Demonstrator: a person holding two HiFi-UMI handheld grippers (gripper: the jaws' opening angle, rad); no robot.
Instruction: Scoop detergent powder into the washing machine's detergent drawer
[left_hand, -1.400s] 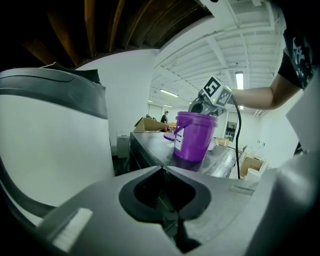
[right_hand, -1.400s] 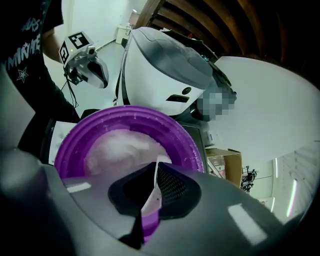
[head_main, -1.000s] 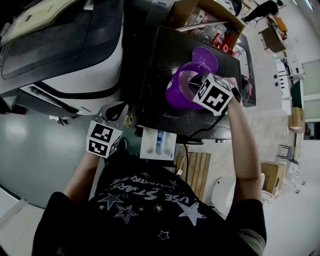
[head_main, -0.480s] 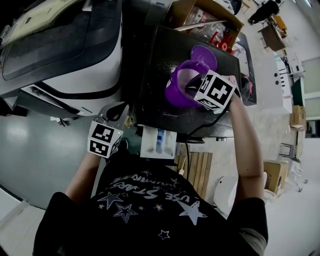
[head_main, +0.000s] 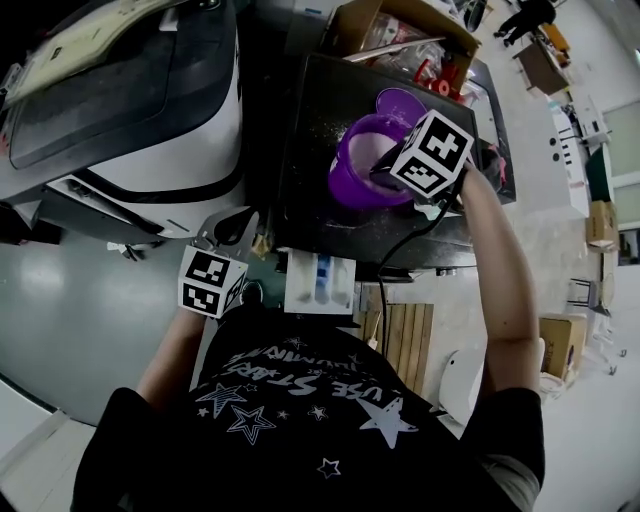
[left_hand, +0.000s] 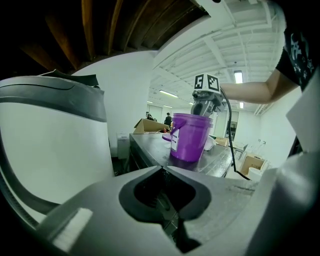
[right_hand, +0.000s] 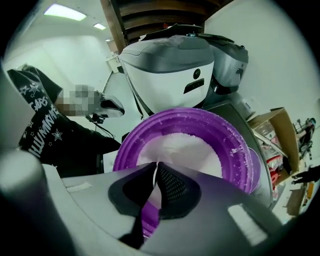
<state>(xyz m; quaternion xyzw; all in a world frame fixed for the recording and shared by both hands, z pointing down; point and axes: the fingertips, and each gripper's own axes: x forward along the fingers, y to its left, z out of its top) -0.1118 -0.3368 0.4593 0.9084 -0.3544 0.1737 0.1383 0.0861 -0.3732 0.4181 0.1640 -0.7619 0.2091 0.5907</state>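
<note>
A purple bucket (head_main: 352, 165) of white detergent powder (right_hand: 187, 147) stands on the black tabletop (head_main: 305, 120). Its lid (head_main: 400, 102) lies behind it. My right gripper (right_hand: 156, 167) hangs over the bucket's mouth, pointing down at the powder. Its jaws are shut on a thin pale strip, the scoop's handle seen edge-on; the scoop's bowl is not clear to me. The white detergent drawer (head_main: 320, 283) sticks out below the table's near edge. My left gripper (left_hand: 161, 169) is shut and empty, held low beside the washing machine (head_main: 140, 110), facing the bucket (left_hand: 190, 136).
An open cardboard box (head_main: 405, 35) with red items stands behind the table. A black cable (head_main: 395, 260) hangs from the right gripper over the table edge. Wooden slats (head_main: 400, 335) lie on the floor at the right.
My right gripper has shifted a little farther back over the bucket and tipped more steeply toward it. The left gripper has barely moved.
</note>
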